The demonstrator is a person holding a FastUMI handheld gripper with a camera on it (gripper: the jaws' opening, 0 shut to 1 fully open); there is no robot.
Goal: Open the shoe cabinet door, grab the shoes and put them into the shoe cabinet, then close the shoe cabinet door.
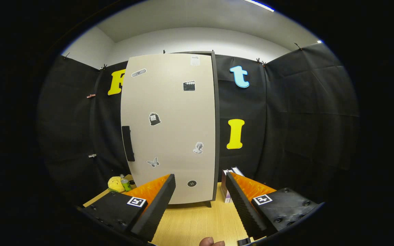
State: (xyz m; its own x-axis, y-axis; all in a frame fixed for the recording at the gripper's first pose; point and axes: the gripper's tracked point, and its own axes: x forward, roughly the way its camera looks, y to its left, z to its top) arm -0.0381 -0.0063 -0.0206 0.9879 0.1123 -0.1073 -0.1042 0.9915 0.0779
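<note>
Claw [200,186]: black ribbed fingers, orange backing, square marker tags.

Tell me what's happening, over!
Gripper open, holding nothing. Shoe cabinet just ahead, door shut, black handle untouched. Yellow plush toy and small bottle beside cabinet, not blocking door.

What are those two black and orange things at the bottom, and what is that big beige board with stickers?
Those are the two fingers of a gripper, a pinching tool a person holds by hand. The camera rides on the tool and looks forward along the fingers. They are apart and hold nothing.

The beige board is the shoe cabinet door, shut, with stickers and a dark handle near its left edge. The cabinet stands on a wooden table, beyond the fingers. Left of it lie a yellow plush toy and a small bottle; right of it stands a small box. A fingertip peeks in by the camera.
</note>
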